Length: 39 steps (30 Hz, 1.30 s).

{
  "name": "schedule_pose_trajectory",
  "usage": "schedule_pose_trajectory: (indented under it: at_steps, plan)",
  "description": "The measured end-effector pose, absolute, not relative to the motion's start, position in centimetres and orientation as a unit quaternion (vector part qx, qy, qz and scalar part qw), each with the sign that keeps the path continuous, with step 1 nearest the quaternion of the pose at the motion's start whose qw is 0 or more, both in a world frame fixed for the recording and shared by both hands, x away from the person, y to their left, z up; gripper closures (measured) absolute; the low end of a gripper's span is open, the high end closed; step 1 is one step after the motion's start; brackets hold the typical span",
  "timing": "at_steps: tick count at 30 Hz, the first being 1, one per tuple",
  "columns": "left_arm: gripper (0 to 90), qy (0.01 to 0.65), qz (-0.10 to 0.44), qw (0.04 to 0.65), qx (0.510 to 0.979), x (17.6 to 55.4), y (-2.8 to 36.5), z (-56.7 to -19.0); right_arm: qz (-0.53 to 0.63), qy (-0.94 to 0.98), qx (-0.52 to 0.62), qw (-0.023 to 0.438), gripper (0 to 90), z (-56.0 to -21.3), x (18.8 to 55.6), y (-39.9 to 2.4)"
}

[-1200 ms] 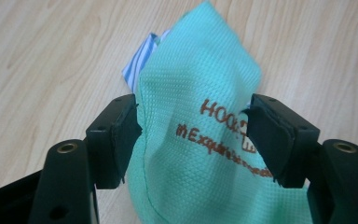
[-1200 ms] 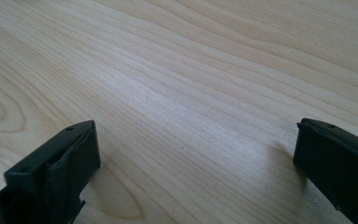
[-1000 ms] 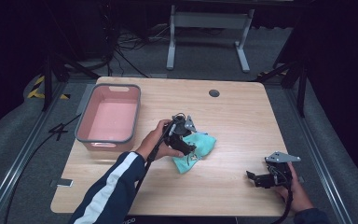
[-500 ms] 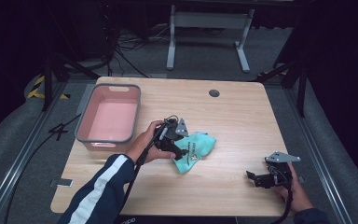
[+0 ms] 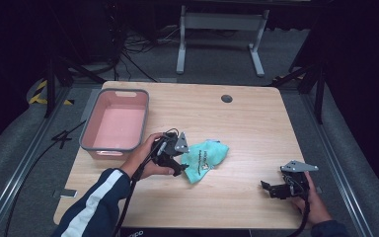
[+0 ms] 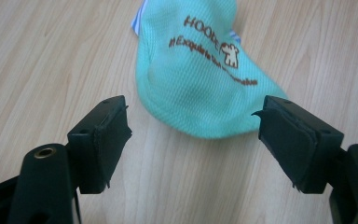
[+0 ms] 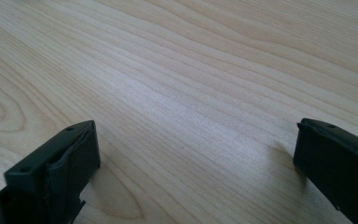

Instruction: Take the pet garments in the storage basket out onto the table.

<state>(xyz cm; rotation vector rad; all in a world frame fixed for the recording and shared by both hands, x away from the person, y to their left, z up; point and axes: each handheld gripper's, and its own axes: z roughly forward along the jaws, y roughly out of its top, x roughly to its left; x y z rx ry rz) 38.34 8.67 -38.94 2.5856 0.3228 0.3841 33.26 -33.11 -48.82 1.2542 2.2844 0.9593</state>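
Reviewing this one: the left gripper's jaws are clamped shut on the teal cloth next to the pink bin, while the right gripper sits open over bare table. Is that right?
Not quite. The left gripper is open, not clamped: the left gripper view shows its jaws spread, with the teal cloth lying on the table just ahead of them, untouched. The pink bin and the open right gripper over bare table are as stated.

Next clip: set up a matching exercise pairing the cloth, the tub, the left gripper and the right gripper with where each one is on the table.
Things:
1. teal cloth
2. pink tub
3. left gripper
4. right gripper

Places or states:
A. near the table's right front corner, open over bare wood
B. at the table's left edge
C. lying flat near the table's middle
D. open, just short of the cloth's edge

Pairs: 1-C, 2-B, 3-D, 4-A
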Motion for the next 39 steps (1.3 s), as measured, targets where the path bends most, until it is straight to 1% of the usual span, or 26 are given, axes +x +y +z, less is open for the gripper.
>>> schedule_pose_trajectory:
  at_steps: [25, 35, 39]
  plan:
    - [24.4, 0.123, 0.155, 0.217, 0.956, 35.1, 14.2, -41.2, 0.34, 0.809, 0.444, 0.181, 0.7, -48.8, 33.3, -33.1]
    - [24.0, 0.129, 0.162, 0.204, 0.957, 33.8, 17.2, -42.5, 0.34, 0.809, 0.444, 0.181, 0.7, -48.8, 33.3, -33.1]
    - [23.8, 0.141, 0.164, 0.2, 0.956, 33.4, 18.6, -43.2, 0.34, 0.809, 0.445, 0.181, 0.7, -48.8, 33.3, -33.1]
